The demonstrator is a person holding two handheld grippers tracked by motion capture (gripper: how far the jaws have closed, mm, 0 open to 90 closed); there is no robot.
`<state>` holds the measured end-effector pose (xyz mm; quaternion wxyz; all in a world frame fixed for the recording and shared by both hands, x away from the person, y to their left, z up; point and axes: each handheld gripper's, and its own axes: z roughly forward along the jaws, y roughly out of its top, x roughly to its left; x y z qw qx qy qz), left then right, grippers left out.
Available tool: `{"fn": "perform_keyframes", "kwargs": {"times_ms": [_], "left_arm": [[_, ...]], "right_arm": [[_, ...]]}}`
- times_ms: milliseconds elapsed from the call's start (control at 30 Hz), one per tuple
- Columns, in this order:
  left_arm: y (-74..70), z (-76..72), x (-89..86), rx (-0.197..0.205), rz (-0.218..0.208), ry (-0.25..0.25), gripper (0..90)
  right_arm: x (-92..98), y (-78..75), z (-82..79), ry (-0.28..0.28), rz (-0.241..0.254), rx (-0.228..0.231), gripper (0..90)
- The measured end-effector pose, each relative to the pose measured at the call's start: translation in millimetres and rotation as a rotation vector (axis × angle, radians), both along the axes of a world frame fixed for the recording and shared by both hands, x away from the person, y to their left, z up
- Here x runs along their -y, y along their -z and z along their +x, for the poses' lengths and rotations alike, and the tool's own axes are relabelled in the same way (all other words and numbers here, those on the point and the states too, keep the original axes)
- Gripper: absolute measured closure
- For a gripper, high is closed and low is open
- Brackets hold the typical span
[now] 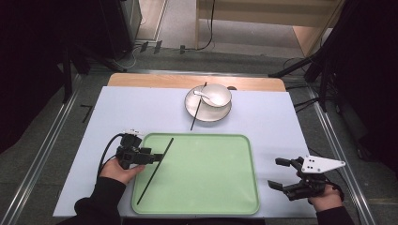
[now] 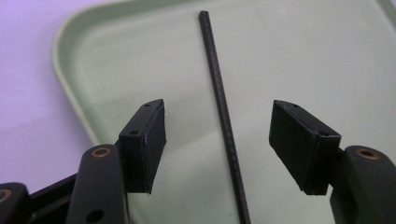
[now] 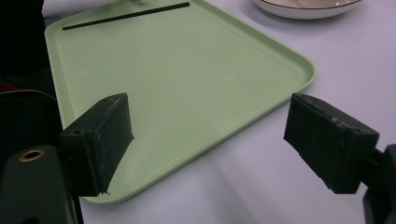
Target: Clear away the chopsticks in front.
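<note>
While one black chopstick [image 1: 155,170] lies slantwise on the left part of the green tray [image 1: 216,178], it runs from near the tray's front left corner up toward the far rim. The left claw [image 1: 157,157] sits at that stick's middle, low over the tray's left edge, its jaws spread wide; in the left gripper view the chopstick [image 2: 224,116] passes between the two pads without touching either one. A second chopstick [image 1: 198,107] rests farther back, leaning across the rim of a white plate [image 1: 199,112] that carries a white bowl [image 1: 217,95] with a spoon [image 1: 202,95] in it. Plate and tray both stand on the pale tabletop [image 1: 126,112], well apart from each other. To the right of the tray, the right claw [image 1: 279,172] hangs just above the tabletop with its jaws spread and nothing between them, pointing toward the tray's right edge.
</note>
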<state>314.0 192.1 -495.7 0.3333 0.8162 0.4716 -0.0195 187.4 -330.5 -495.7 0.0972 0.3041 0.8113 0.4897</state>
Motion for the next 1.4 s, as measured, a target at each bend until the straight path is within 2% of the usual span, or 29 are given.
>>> {"fn": "perform_keyframes", "kwargs": {"times_ms": [133, 300, 433, 667, 733, 833, 900, 1067, 1233, 1400], "left_arm": [[0.7, 11.9, -0.7, -0.016, -0.015, -0.016, 37.3], [-0.8, 23.1, 1.4, -0.021, -0.017, -0.015, 36.8], [-6.4, 31.3, 4.6, -0.020, -0.039, -0.006, 35.9], [-19.3, 49.1, 16.5, -0.028, -0.031, 0.020, 35.3], [-21.9, 53.4, 21.0, -0.017, -0.014, 0.027, 35.1], [-25.7, 59.6, 26.6, -0.014, -0.015, 0.037, 35.1], [-29.5, 63.5, 30.6, -0.012, -0.008, 0.044, 35.0], [-40.7, 75.9, 39.9, 0.009, -0.022, 0.061, 34.6], [-47.7, 91.3, 50.1, 0.019, -0.005, 0.062, 34.2], [-53.2, 104.6, 63.9, 0.025, -0.024, 0.066, 33.6]], "right_arm": [[-3.3, 1.5, 0.0, -0.016, -0.015, -0.010, 15.7], [0.0, 1.5, -1.0, 0.006, -0.005, -0.007, 15.5], [-1.8, 1.8, -1.0, 0.000, -0.013, -0.008, 15.4], [0.6, 0.3, -1.5, 0.020, -0.007, 0.005, 14.9], [1.3, 0.5, -0.5, 0.025, -0.024, 0.011, 15.1], [1.5, 1.4, 0.4, 0.032, -0.035, 0.009, 15.0], [2.2, 1.0, 0.3, 0.038, -0.029, 0.010, 14.8], [4.8, 0.7, -0.1, 0.053, 0.001, 0.011, 14.4], [4.0, 1.5, -0.2, 0.048, -0.003, 0.003, 14.4], [4.3, 1.8, 0.1, 0.046, 0.000, 0.003, 14.6]]}}
